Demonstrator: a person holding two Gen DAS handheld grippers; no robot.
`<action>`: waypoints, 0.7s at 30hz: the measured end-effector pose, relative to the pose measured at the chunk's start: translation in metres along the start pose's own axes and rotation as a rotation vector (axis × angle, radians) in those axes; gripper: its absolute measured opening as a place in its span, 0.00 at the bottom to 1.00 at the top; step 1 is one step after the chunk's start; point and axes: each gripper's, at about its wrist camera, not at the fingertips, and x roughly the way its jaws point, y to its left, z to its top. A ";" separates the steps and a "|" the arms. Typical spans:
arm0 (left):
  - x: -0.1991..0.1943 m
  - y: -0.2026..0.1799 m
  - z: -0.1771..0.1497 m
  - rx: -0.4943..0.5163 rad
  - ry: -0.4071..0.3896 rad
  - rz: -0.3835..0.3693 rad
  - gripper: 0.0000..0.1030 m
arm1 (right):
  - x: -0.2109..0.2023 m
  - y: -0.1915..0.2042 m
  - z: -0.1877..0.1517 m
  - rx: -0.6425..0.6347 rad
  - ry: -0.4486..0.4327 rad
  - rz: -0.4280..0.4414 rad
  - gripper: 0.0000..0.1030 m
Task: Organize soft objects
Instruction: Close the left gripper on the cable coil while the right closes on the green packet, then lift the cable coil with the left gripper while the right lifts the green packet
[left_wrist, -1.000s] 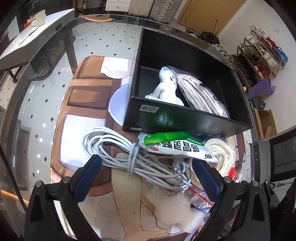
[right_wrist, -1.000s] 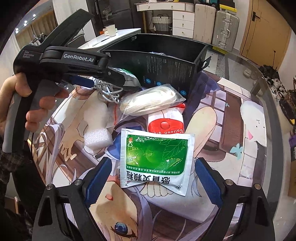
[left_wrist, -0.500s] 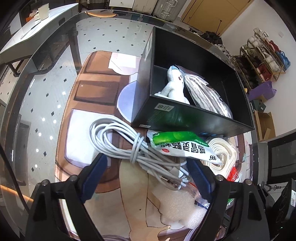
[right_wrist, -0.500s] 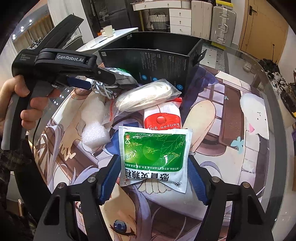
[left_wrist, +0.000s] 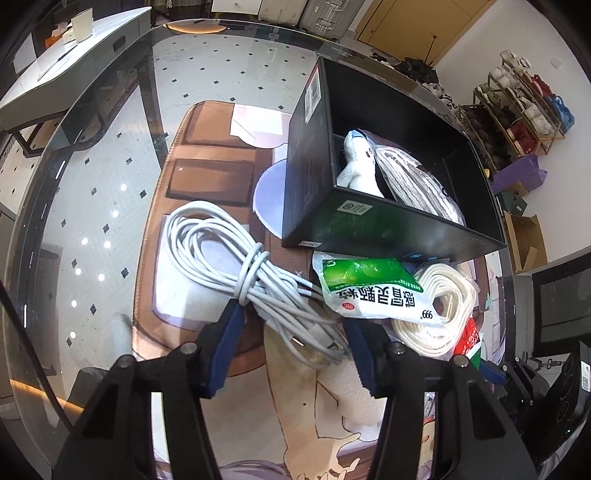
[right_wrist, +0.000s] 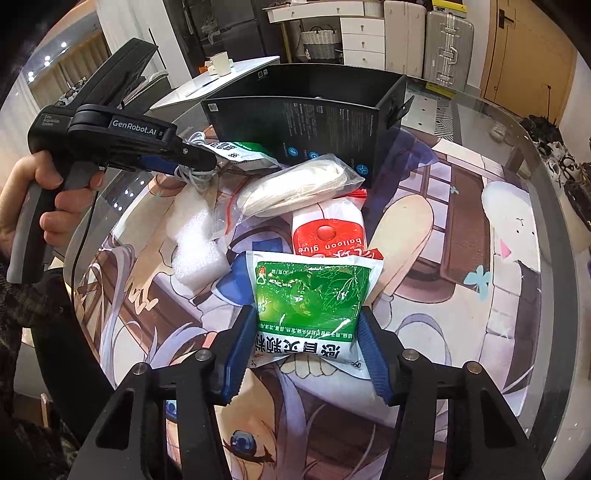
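Note:
My left gripper (left_wrist: 293, 325) is closed around the tail of a bundled white cable (left_wrist: 221, 254) lying on the mat. It also shows in the right wrist view (right_wrist: 195, 162). My right gripper (right_wrist: 306, 332) is shut on a green-and-white medicine packet (right_wrist: 310, 299), its pads pressing both side edges. A black open box (left_wrist: 399, 229) holds a white plush toy (left_wrist: 356, 166) and a bagged white cord (left_wrist: 413, 181). A second green packet (left_wrist: 369, 291) lies in front of the box.
Between the grippers lie a bagged coil of white cord (right_wrist: 299, 184), a red balloon-glue pack (right_wrist: 328, 236) and white foam pieces (right_wrist: 195, 243). They rest on a printed mat (right_wrist: 461, 258) over a round glass table (left_wrist: 92, 184).
Both grippers have narrowed from wide open. The left one has closed around the cable bundle and the right one onto the green packet's sides.

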 end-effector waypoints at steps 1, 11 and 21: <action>-0.001 0.000 -0.001 0.008 0.003 -0.003 0.52 | -0.001 -0.001 -0.001 0.003 0.000 0.000 0.53; -0.008 0.002 -0.012 0.039 0.008 -0.032 0.51 | -0.013 -0.014 -0.001 0.049 -0.026 0.007 0.51; -0.019 0.000 -0.022 0.073 -0.023 -0.053 0.51 | -0.025 -0.014 0.003 0.044 -0.048 0.000 0.51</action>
